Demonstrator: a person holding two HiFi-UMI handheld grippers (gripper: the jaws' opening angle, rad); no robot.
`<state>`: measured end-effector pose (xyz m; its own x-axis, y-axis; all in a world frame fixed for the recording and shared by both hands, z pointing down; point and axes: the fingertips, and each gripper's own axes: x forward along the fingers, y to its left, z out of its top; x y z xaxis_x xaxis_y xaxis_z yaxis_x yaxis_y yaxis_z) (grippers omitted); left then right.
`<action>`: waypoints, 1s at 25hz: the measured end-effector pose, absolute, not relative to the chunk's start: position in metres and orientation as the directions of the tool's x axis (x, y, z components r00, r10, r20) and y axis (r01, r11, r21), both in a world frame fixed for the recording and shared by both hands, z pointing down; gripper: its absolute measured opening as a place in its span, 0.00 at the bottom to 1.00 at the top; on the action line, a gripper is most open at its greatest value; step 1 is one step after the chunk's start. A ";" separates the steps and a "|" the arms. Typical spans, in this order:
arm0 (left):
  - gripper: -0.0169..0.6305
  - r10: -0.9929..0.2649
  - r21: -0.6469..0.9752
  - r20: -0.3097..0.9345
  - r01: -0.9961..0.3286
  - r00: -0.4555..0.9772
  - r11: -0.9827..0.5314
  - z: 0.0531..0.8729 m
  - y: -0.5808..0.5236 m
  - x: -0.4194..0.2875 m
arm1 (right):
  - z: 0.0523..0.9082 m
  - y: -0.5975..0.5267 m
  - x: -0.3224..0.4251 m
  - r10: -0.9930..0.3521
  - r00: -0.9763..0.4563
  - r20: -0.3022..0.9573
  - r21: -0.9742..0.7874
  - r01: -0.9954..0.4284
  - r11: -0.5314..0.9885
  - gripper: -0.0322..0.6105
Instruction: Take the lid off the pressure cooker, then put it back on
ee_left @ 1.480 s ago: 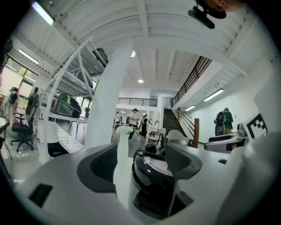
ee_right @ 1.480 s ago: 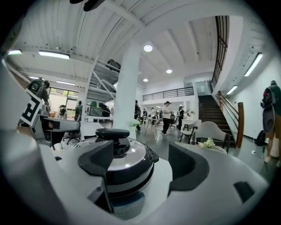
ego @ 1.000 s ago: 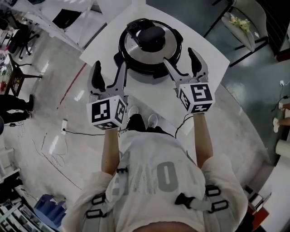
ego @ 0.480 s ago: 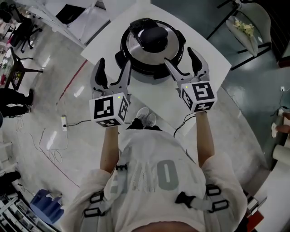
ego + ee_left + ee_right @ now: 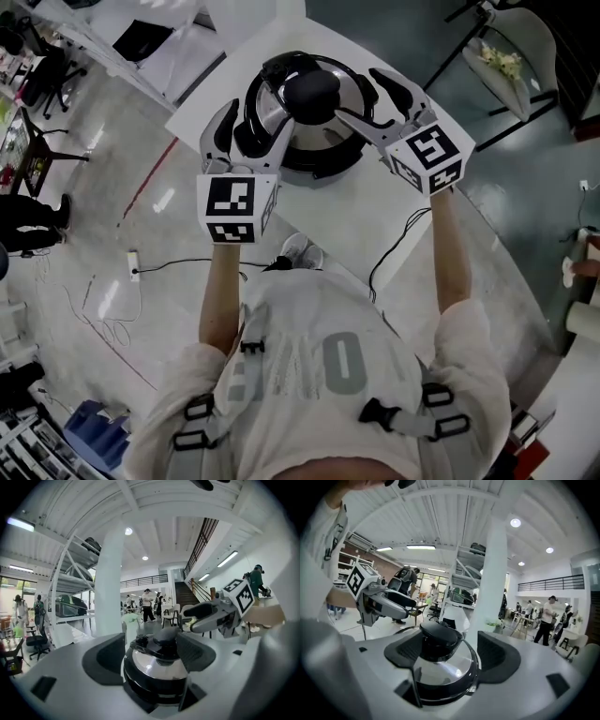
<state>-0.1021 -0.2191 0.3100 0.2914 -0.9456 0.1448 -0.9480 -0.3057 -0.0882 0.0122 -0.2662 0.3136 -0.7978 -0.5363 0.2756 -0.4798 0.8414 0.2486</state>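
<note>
Grippers both hang unclenched and empty-handed: my left gripper [image 5: 248,131] at 9 o'clock of the pressure cooker [image 5: 317,161], my right gripper [image 5: 377,101] at 3 o'clock. Each frames the lid [image 5: 150,665] and its black knob [image 5: 311,91] between spread jaws; contact I cannot judge. Lid sits on the cooker, which stands toward the 12 o'clock end of the white table [image 5: 328,220].

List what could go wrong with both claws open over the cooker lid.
1. The left claw and right claw both crowd the lid at its knob; they may collide.
2. Neither grips yet; the knob looks rounded, so a claw could slip off.
3. If the lid is locked, pulling may drag the pressure cooker across the table.
</note>
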 end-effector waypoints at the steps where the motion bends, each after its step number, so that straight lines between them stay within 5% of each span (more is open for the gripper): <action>1: 0.53 -0.940 -0.098 0.158 -0.943 0.302 -0.319 0.314 -0.222 -0.098 | 0.316 -0.269 0.009 -0.502 -0.815 0.290 0.240 -0.446 0.862 0.63; 14: 0.53 -0.903 -0.080 0.247 -0.921 0.351 -0.380 0.337 -0.257 -0.078 | 0.341 -0.290 -0.025 -0.130 -0.911 0.392 0.079 -0.108 0.991 0.61; 25: 0.45 -0.877 -0.084 0.285 -0.901 0.388 -0.426 0.345 -0.265 -0.065 | 0.347 -0.289 -0.033 0.014 -0.912 0.409 0.041 0.034 0.999 0.51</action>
<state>-0.0650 -0.2646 0.3449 0.3880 -0.8765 0.2849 -0.9007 -0.4261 -0.0843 -0.0331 -0.2885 0.3470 -0.9122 0.0144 0.4094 0.0340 0.9986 0.0405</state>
